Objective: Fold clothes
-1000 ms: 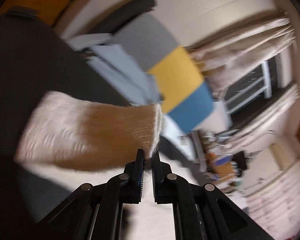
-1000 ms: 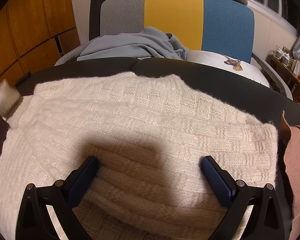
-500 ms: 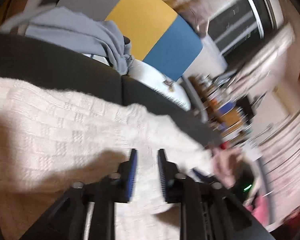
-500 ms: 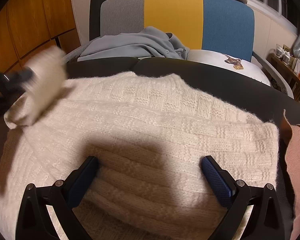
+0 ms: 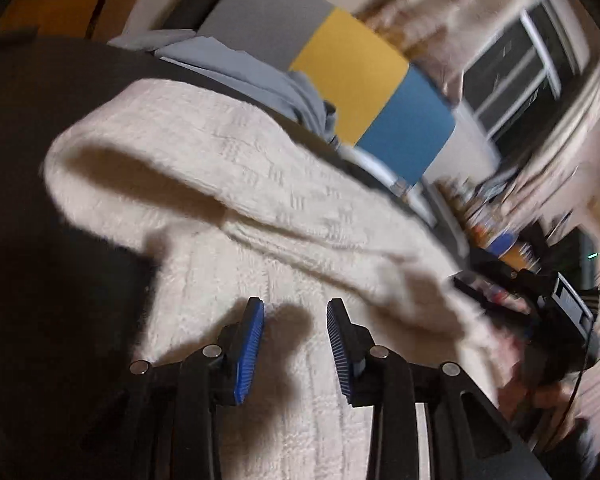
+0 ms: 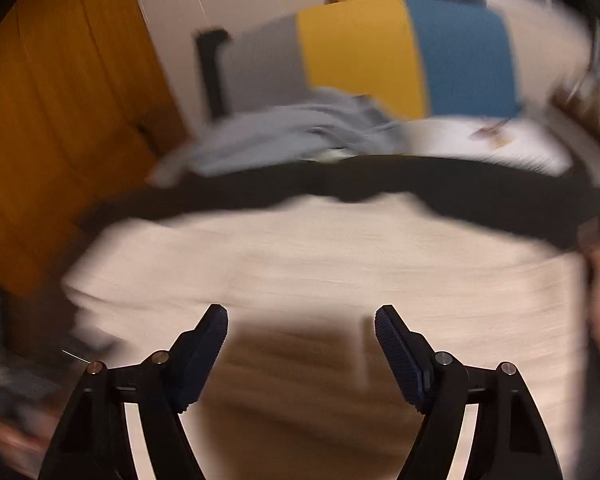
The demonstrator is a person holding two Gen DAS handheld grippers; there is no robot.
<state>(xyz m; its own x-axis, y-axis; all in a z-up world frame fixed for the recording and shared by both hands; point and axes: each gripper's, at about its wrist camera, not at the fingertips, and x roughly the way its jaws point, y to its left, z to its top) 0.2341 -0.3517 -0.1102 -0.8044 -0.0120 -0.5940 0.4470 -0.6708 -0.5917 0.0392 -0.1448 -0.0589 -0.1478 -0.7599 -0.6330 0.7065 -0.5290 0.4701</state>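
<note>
cream sweater (image 5: 284, 184) on black surface (image 5: 40, 128)

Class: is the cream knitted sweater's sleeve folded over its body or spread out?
Folded: the sleeve lies doubled across the cream knitted sweater.

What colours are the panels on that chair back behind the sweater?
The chair back has grey, yellow and blue panels side by side; the right wrist view shows it best.
</note>
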